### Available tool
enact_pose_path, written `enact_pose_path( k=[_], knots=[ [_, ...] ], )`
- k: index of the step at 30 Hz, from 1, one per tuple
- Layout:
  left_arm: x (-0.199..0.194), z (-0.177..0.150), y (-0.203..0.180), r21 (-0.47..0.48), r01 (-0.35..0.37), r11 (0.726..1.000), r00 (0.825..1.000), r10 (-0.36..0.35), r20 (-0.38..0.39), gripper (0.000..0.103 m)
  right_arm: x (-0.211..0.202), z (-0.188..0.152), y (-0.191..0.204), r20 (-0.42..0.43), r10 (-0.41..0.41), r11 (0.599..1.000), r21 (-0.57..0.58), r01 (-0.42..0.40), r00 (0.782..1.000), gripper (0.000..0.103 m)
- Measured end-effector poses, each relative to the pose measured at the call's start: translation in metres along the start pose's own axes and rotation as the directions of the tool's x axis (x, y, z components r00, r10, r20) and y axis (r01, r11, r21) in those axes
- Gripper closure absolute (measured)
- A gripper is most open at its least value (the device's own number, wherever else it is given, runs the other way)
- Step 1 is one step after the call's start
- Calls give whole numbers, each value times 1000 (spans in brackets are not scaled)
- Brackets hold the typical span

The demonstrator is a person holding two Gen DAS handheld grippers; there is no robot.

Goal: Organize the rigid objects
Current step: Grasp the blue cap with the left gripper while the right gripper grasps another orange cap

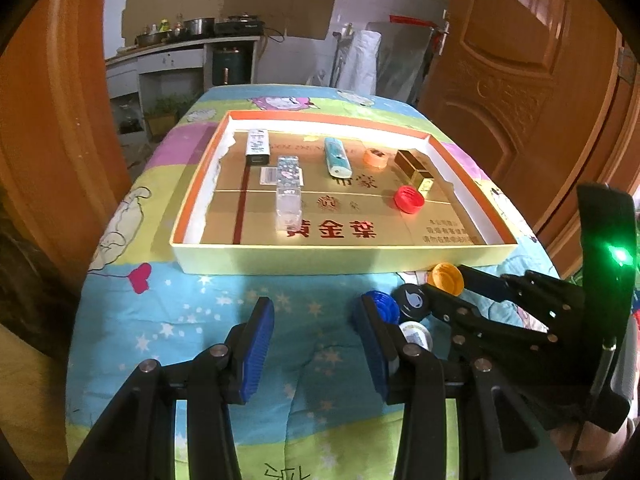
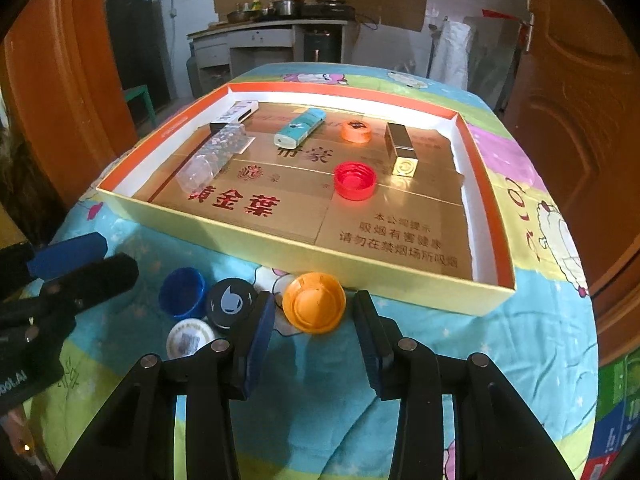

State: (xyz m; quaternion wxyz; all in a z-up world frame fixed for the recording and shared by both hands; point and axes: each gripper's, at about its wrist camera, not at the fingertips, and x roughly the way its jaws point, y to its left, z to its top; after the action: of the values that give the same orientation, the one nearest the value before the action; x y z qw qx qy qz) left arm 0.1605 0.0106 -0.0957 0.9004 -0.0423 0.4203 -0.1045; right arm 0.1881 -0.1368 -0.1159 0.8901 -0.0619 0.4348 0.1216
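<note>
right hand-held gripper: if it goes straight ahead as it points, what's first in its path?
Probably the orange cap, sitting between the open fingers of the right hand-held gripper. Beyond it, the tray near wall.

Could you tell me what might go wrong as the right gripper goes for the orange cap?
1. The right gripper is open around the orange cap; its left finger sits close to the black cap and may knock it.
2. The cap lies close to the tray wall; pushing forward could jam it there.

My left gripper jaws apart, nothing between; my right gripper jaws apart, low, angled forward.
</note>
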Motion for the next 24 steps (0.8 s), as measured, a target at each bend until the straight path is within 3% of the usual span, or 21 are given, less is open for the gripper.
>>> enact_pose_path(
  k=[3, 8, 18, 24],
  knots=[
    [1, 0, -3, 15, 18, 1000, 1000, -18, -6, 60, 2, 4, 0, -1, 0, 1000, 2, 0, 1000, 72],
    [7, -5, -9, 45, 46, 998, 998, -44, -39, 60, -1, 0, -6, -4, -7, 1000, 28, 8, 1000, 73],
    [17, -17, -22, 137, 2, 991, 998, 7, -67, 60, -14, -15, -21, -8, 11, 997, 73, -11, 1000, 72],
    [24, -14, -37, 184, 42, 982, 996, -27, -82, 60, -17, -18, -23, -6, 21, 996, 86, -20, 1000, 72]
  ],
)
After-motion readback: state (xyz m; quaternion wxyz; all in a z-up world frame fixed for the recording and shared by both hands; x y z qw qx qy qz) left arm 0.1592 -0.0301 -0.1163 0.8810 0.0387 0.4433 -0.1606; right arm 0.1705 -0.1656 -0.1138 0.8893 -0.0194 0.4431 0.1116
